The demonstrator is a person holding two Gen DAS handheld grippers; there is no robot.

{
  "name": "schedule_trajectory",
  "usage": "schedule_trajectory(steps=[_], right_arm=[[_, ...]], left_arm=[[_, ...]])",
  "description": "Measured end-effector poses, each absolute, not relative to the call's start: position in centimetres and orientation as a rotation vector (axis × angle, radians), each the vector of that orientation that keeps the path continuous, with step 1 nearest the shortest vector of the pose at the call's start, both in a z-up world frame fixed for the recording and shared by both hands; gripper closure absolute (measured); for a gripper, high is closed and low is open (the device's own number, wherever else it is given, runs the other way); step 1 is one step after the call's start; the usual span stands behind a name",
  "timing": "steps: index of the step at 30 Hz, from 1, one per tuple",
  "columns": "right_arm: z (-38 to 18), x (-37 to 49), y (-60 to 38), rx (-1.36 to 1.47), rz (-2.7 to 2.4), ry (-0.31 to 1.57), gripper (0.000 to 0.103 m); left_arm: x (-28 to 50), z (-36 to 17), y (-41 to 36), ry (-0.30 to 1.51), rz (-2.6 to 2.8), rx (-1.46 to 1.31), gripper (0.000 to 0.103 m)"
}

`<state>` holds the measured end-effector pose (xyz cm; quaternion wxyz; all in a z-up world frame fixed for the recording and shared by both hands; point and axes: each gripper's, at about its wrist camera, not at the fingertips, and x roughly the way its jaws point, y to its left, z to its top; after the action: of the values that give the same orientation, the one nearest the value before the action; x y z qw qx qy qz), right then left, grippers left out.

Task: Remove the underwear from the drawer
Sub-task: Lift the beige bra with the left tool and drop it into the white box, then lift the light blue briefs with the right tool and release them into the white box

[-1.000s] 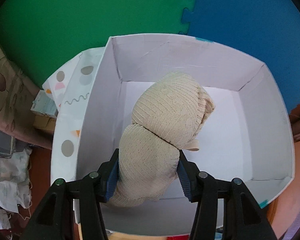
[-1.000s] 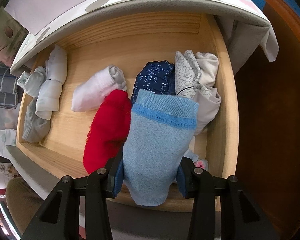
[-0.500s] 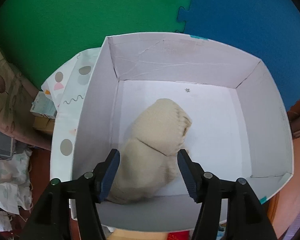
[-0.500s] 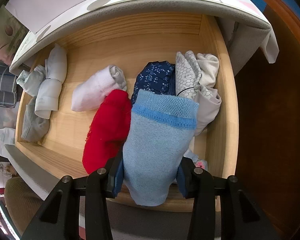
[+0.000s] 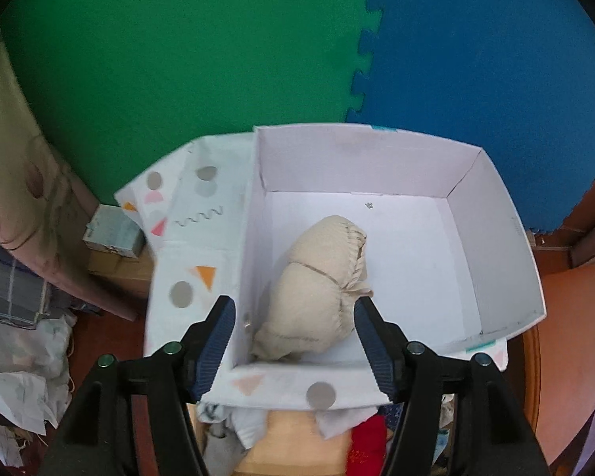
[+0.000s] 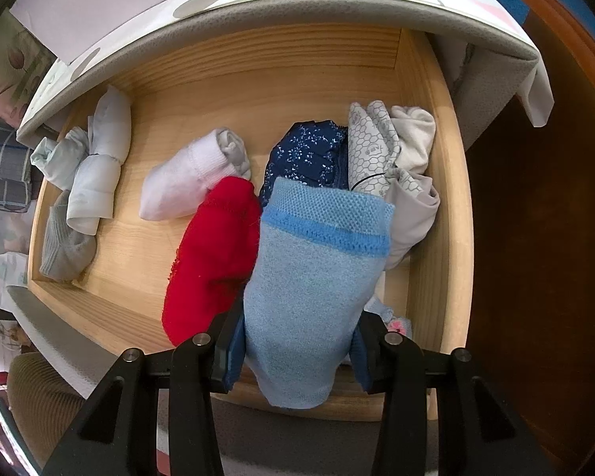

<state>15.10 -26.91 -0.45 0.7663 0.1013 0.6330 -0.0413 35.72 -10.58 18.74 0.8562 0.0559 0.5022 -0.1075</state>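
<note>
Between my right gripper (image 6: 297, 351) pads the light blue underwear (image 6: 317, 285) is clamped, long axis running away over the drawer (image 6: 436, 218); left gripper (image 5: 293, 341), just opening, hangs empty above the beige bundle (image 5: 317, 289) in the white box (image 5: 496, 238).

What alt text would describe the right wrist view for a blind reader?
The right gripper clamps a light blue rolled garment above an open wooden drawer. Red, navy, white and grey rolls lie inside.
</note>
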Motion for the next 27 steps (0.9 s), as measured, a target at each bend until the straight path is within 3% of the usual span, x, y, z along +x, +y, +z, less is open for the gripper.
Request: schedule_trajectory(steps=[11,27], right_arm=[[-0.7,15.3,-26.6,0.191,-0.087,1.374,0.063],[-0.2,14.9,-26.0,0.155,-0.081,1.330,0.063]], left_arm=[[29.3,20.2,-4.1,1.009,-0.169,0.110,0.039],[20.4,5.4,-0.1,1.119,-0.044,0.103,0.039]])
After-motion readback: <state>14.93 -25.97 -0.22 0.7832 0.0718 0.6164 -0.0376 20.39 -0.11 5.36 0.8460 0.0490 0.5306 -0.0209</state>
